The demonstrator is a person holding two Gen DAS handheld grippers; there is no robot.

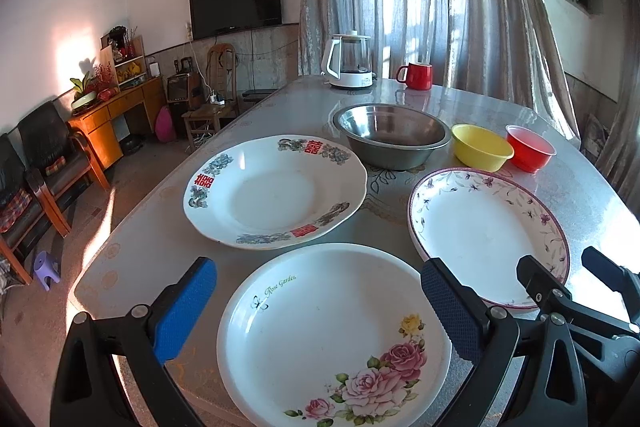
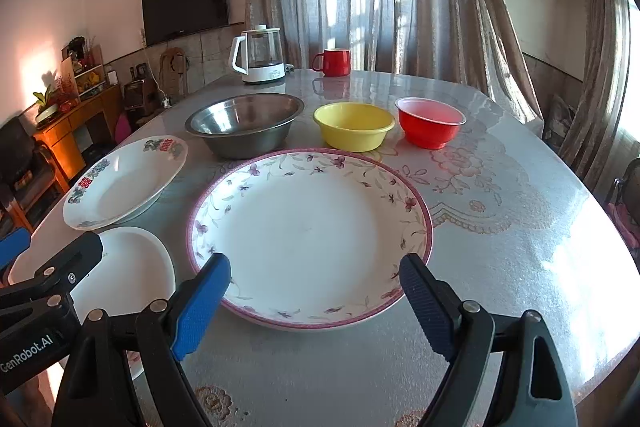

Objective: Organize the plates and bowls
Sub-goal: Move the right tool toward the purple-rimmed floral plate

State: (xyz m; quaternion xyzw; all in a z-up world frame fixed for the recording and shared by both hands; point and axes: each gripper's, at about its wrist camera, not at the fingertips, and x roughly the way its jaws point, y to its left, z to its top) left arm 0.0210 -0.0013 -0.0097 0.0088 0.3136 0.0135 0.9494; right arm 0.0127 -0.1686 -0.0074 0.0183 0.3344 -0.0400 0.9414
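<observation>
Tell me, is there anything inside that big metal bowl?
The metal bowl looks empty: its shiny inner wall and far side show nothing in it. Its near rim hides part of the bottom, so something small and flat there cannot be ruled out.

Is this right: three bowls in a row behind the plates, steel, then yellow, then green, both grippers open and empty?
Not quite. The last bowl is red, not green; the right wrist view shows it beside the yellow bowl and steel bowl. Left gripper and right gripper are open and empty.

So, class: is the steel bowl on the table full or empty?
Empty. The steel bowl stands upright, and its bare, shiny inside shows down to the bottom in both views, with nothing in it.
</observation>
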